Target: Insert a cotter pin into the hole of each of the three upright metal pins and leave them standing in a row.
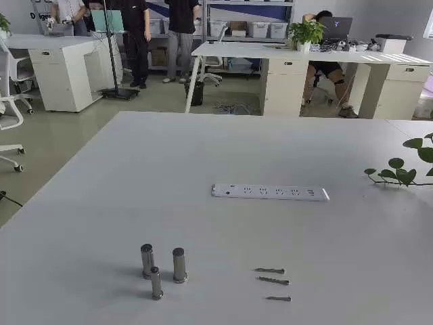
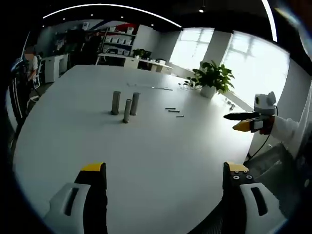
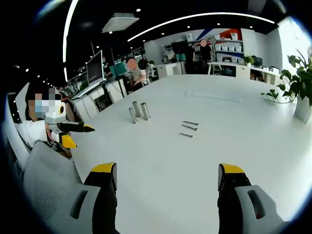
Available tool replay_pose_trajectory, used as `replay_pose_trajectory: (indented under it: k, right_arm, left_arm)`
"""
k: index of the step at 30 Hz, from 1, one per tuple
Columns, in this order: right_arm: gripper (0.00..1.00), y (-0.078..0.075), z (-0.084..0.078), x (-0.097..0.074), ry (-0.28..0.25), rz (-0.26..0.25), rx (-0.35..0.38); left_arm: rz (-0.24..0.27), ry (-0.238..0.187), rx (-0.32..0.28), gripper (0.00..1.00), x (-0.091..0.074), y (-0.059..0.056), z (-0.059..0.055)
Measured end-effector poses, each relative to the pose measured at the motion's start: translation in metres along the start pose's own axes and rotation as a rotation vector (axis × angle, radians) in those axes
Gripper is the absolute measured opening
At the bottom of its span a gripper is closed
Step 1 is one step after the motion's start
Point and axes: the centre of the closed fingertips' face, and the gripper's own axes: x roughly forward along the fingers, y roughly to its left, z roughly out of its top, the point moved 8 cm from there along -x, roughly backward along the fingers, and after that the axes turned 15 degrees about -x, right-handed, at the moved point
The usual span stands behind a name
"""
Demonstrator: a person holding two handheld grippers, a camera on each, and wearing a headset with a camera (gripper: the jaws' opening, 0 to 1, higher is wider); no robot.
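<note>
While the left gripper and right gripper gape empty, short of the clustered metal pins, best pinch one of the cotter pins, lying right of them, by its end.

Laptop, lid facing head view: pale Y-shaped logo, the one mark clearly legible

Wall lettering at far left of head view: dark characters, first looks like "D", rest cut off and blurred, cannot read

Power strip: any marking too small to tell

Wall graphic, red and blue, far back in right gripper view: too blurred to tell if it carries letters
</note>
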Motion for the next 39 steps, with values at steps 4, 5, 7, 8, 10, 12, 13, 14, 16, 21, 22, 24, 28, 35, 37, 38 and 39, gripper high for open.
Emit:
replay_pose_trajectory:
  k: [4, 5, 7, 8, 10, 12, 13, 14, 16, 21, 22, 24, 28, 35, 37, 38, 39]
  right_arm:
    - [0.92, -0.001, 0.001, 0.001, 0.001, 0.002, -0.002]
    - [0.92, -0.001, 0.001, 0.001, 0.001, 0.002, -0.002]
    - [0.92, -0.001, 0.001, 0.001, -0.001, 0.004, 0.001]
    - [0.91, -0.001, 0.001, 0.001, 0.001, 0.007, 0.004]
    - [0.91, -0.001, 0.001, 0.001, -0.003, 0.008, 0.001]
    - [0.91, 0.000, 0.000, 0.002, 0.002, 0.011, 0.001]
    - [0.91, 0.000, 0.000, 0.002, 0.002, 0.012, 0.002]
    - [0.90, 0.000, 0.000, 0.002, 0.000, 0.011, 0.001]
    - [0.90, 0.000, 0.000, 0.002, 0.003, 0.014, 0.004]
    - [0.89, 0.001, 0.000, 0.001, 0.000, 0.016, 0.002]
    - [0.89, 0.001, 0.000, 0.001, 0.000, 0.016, 0.003]
    - [0.89, 0.001, 0.000, 0.001, 0.000, 0.016, 0.005]
    - [0.88, 0.002, 0.000, 0.002, 0.004, 0.021, 0.004]
    - [0.87, 0.002, -0.001, 0.003, 0.009, 0.027, 0.002]
    - [0.87, 0.003, -0.001, 0.002, 0.005, 0.029, 0.002]
    - [0.87, 0.003, -0.001, 0.002, 0.006, 0.030, 0.003]
    - [0.87, 0.003, -0.001, 0.002, 0.007, 0.030, 0.001]
  left_arm:
    - [0.010, 0.015, -0.013, 0.99, 0.000, 0.002, 0.000]
    - [0.009, 0.022, -0.008, 0.99, 0.000, 0.003, -0.001]
    - [0.002, 0.030, -0.011, 0.99, 0.001, 0.003, -0.003]
    - [0.000, 0.030, -0.015, 0.99, 0.001, 0.004, -0.004]
    - [-0.002, 0.035, -0.015, 0.99, 0.003, 0.005, -0.007]
    - [-0.001, 0.044, -0.016, 0.99, 0.002, 0.004, -0.009]
    - [-0.001, 0.047, -0.019, 0.99, 0.002, 0.004, -0.009]
    - [-0.002, 0.048, -0.019, 0.99, 0.002, 0.005, -0.010]
    - [-0.004, 0.052, -0.020, 0.99, 0.002, 0.005, -0.010]
    - [-0.004, 0.053, -0.016, 0.99, 0.001, 0.006, -0.009]
    - [-0.004, 0.053, -0.015, 0.99, 0.001, 0.007, -0.008]
    - [-0.003, 0.052, -0.013, 0.99, 0.001, 0.007, -0.008]
    - [-0.006, 0.053, -0.012, 0.99, 0.000, 0.007, -0.007]
    - [-0.012, 0.036, -0.024, 0.99, -0.001, 0.007, -0.005]
    - [-0.014, 0.031, -0.026, 0.99, -0.001, 0.007, -0.005]
    - [-0.013, 0.033, -0.026, 0.99, -0.001, 0.006, -0.005]
    - [-0.014, 0.033, -0.028, 0.99, -0.001, 0.007, -0.005]
